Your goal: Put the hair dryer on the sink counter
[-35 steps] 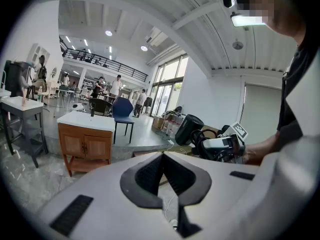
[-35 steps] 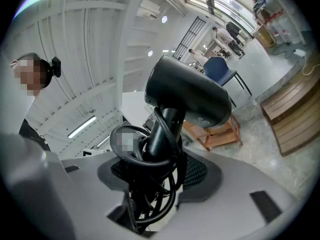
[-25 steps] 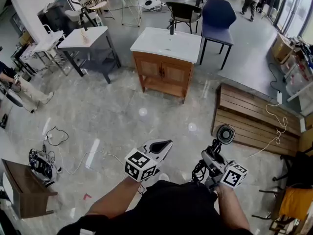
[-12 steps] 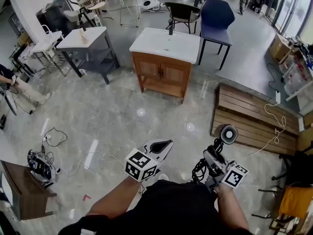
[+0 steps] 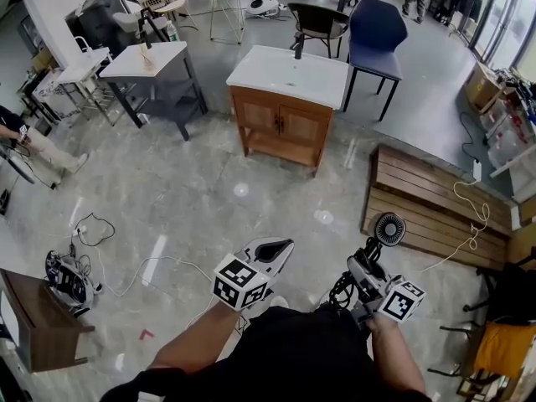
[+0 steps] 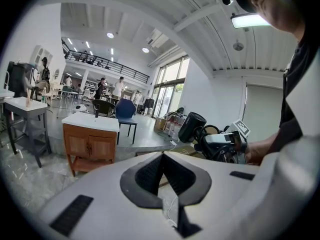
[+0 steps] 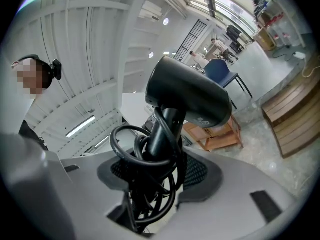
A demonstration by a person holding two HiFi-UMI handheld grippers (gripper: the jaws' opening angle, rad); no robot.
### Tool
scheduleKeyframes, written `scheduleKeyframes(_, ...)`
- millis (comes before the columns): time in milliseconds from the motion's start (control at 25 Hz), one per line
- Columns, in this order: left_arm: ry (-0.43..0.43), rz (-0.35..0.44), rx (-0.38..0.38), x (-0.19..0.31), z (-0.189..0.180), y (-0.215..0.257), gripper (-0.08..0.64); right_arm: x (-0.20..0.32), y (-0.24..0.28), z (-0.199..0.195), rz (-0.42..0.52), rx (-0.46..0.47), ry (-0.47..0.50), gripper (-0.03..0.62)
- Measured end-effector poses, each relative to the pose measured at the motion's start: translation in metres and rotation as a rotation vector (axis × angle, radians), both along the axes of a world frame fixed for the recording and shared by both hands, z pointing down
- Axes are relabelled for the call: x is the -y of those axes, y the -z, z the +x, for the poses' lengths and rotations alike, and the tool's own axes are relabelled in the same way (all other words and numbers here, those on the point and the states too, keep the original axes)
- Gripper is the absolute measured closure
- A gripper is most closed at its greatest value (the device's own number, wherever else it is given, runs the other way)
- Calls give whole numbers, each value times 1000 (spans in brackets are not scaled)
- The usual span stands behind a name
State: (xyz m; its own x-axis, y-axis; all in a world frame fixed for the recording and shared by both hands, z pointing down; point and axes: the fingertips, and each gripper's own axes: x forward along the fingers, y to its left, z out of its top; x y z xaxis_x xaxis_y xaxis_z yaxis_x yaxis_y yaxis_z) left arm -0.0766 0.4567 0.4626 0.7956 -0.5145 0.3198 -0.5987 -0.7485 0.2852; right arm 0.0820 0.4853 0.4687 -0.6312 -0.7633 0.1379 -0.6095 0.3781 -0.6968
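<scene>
Head view: the sink counter (image 5: 289, 78) stands well ahead across the floor. The hair dryer (image 5: 387, 229) is far short of it, upright in the right gripper (image 5: 368, 268), with the left gripper (image 5: 283, 246) just beside.

Left gripper view: its jaws meet at the tips, with nothing between them.

Right gripper view: the jaws clamp the dryer's handle, with the coiled cord (image 7: 127, 144) bunched in alongside it. Best to hold firm while approaching the counter, then lower the dryer onto the bare white top beside the faucet (image 5: 296, 48). The cord may snag on release.

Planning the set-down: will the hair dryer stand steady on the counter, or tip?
Probably tips: the hair dryer looks top-heavy, bulky barrel over a slim handle. Its coiled cord looks springy; it may uncoil when released.
</scene>
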Motion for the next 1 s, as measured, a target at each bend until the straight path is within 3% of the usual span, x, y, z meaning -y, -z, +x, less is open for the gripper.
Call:
scheduleKeyframes(640,36,-46,8,2,-7,-18,560,21,-5,-6,-24,8,12,368)
scheduleKeyframes(1000,83,-45,30,39,-20,-18,560,67,-8,-17,-22,34,51,368)
